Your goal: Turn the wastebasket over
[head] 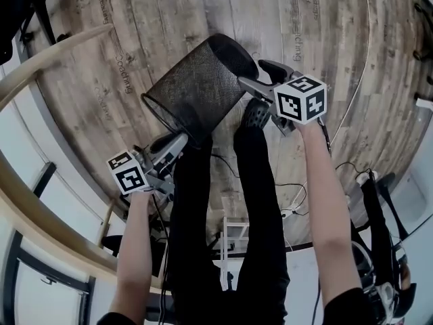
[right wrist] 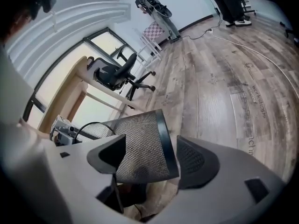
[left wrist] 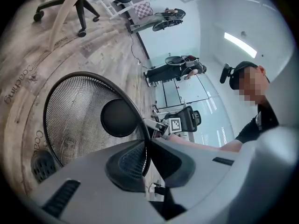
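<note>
Forearms (head: 331, 208), two, bare, reaching down and away from the head camera, one gripper each; black trousers (head: 260, 202) between them.

Item 1: basket (head: 199, 87). Black wire mesh, round, tapering to a solid base (left wrist: 119, 118).
- Location: in the air in front of the person, off the wood floor (head: 169, 19), lying roughly on its side.
- Long axis: in the head view it runs from the mouth at lower left to the base at upper right.

Item 2: left gripper (head: 177, 144).
- State: clenched on the mouth rim (head: 166, 122), with one pad inside the mesh wall and one outside (its own view shows the rim wire running straight down between the pads).
- Note: it is the only hold at present.

Item 3: right gripper (head: 260, 78).
- State: released, jaws wide apart.
- Position: the basket's base end stands between the jaws. There is a clear gap to the pad at the right of its own view, and neither pad is seen pressing.

Relation governing the next move (judgement):
- The basket spans the two grippers, mouth to the left one and base to the right one, so each is nearest its own end.
- The turn looks about half made.
- Finishing likely means carrying the base on over the mouth, pivoting about the left grip, or taking a fresh bite with the right at the base.
- Risk: held by the rim alone, the basket may swing.
</note>
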`<state>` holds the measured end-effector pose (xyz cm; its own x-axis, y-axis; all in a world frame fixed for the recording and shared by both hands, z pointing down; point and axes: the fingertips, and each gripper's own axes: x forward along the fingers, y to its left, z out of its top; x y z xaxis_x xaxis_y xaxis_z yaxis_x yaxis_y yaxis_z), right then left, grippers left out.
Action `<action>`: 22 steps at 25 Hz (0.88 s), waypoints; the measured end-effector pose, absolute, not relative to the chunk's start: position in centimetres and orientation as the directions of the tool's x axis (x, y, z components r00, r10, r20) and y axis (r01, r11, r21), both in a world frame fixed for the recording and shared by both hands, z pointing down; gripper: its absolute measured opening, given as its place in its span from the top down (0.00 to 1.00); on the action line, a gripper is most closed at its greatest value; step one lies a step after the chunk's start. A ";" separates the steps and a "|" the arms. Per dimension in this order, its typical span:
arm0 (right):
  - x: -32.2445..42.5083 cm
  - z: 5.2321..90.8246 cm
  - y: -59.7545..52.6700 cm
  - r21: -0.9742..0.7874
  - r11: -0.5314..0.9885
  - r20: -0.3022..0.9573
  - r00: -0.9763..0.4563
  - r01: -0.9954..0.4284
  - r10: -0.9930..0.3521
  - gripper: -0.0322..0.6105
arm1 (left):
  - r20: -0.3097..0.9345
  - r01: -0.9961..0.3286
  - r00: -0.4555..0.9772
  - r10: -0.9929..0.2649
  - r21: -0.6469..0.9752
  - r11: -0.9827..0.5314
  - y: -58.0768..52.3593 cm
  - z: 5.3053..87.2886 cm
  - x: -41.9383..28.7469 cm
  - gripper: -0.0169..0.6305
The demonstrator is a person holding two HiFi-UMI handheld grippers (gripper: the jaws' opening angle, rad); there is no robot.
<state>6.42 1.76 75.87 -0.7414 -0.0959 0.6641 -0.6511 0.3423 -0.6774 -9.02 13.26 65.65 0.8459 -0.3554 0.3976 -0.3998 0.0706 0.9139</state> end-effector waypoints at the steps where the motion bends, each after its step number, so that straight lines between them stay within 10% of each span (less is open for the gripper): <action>1: 6.6 75.9 1.5 -0.676 0.341 0.665 -0.740 -0.653 -0.100 0.44 | 0.390 -0.394 0.850 -0.354 0.917 0.063 13.2 65.5 -9.0 0.91; 22: 8.3 76.4 2.3 -0.679 0.326 0.683 -0.729 -0.658 -0.048 0.45 | 0.389 -0.385 0.871 -0.300 0.920 0.074 13.7 66.8 -7.4 0.91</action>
<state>8.34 2.31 76.44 -0.7292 -0.0484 0.6826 -0.6576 0.3257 -0.6794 -7.45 13.68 66.82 0.8711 -0.2997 0.3890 -0.3852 0.0742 0.9198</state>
